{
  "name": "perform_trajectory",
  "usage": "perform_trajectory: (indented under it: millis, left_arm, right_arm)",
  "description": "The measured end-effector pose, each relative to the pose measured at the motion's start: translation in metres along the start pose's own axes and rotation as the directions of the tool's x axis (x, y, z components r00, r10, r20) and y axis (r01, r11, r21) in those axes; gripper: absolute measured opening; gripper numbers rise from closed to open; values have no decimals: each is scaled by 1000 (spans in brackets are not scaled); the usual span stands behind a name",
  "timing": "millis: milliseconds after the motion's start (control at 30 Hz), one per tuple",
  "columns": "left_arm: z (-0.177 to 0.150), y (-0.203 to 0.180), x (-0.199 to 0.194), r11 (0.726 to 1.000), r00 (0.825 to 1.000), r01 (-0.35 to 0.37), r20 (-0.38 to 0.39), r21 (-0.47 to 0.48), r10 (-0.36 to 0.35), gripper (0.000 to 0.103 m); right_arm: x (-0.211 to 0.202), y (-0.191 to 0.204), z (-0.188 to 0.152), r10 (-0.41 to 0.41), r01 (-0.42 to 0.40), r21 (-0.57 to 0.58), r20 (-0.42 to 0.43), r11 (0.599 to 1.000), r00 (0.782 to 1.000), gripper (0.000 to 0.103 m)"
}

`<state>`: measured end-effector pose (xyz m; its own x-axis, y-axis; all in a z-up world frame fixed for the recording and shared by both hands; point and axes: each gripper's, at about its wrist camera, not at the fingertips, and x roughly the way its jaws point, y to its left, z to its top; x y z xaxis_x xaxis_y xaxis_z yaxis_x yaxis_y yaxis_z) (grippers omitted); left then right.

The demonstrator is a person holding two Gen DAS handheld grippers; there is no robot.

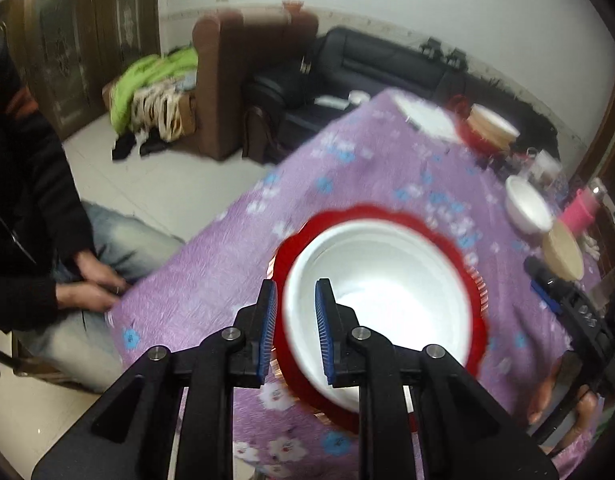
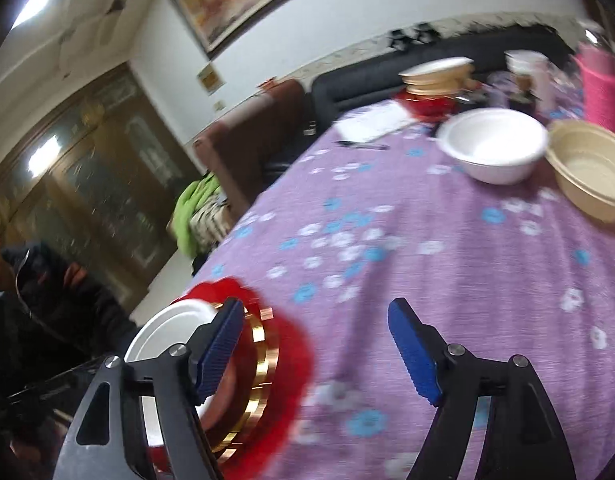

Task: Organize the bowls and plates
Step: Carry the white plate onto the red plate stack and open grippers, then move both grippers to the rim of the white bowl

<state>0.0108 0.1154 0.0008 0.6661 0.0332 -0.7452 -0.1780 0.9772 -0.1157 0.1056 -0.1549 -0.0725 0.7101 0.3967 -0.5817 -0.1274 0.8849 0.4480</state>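
Left tool (image 1: 295,332): our blue pads straddle the near rim of the white bowl (image 1: 381,312), one pad outside the wall, one inside, jaws narrowed around it. Blur hides whether the pads actually touch the rim, so we can't confirm a firm grip. That bowl sits in the red scalloped plate (image 1: 477,280) with gold trim under it, on the purple floral cloth of the bench (image 1: 211,280), toward its near-left corner.

Right tool (image 2: 315,348): jaws wide apart, nothing between them, over bare cloth just right of the same red plate. In the right wrist view its left finger overlaps the plate's gold edge; contact unclear.

Further out, toward the bench's far right edge: a second white bowl (image 2: 493,144) and, just beside it, a beige bowl (image 2: 591,172). At the far edge sit a stack of beige bowls (image 2: 437,76) on a red one, plus a white sheet (image 2: 373,122) with a pen (image 2: 361,145) near it. Pink cylinder (image 2: 601,88) at the far right corner.

Off the bench's left side we see a seated person (image 1: 31,208) in a dark top.
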Motion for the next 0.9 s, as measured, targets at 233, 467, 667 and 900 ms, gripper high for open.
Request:
perform_trajectory:
  millis: [233,467,667,900]
  left_arm:
    - [16,-82,-18,989,989,140,40,49,-142,74]
    - [50,-200,25,968,972,234,-54,87,-229,74]
    - [84,-273,92,976,971,206,-143,74,-194,74]
    - [107,-316,160,987,973,91,-221,129,-60,74]
  right_arm:
    - [-13,-79,20,-14,15,168,-9,986,1000,86]
    - [-34,-174,34,-26,33,317,-28,948,999,86]
    - [-53,-187,44,-124,101,352,43,931,991,88]
    - [-52,-184,44,-78,68,357,14,932,997,90]
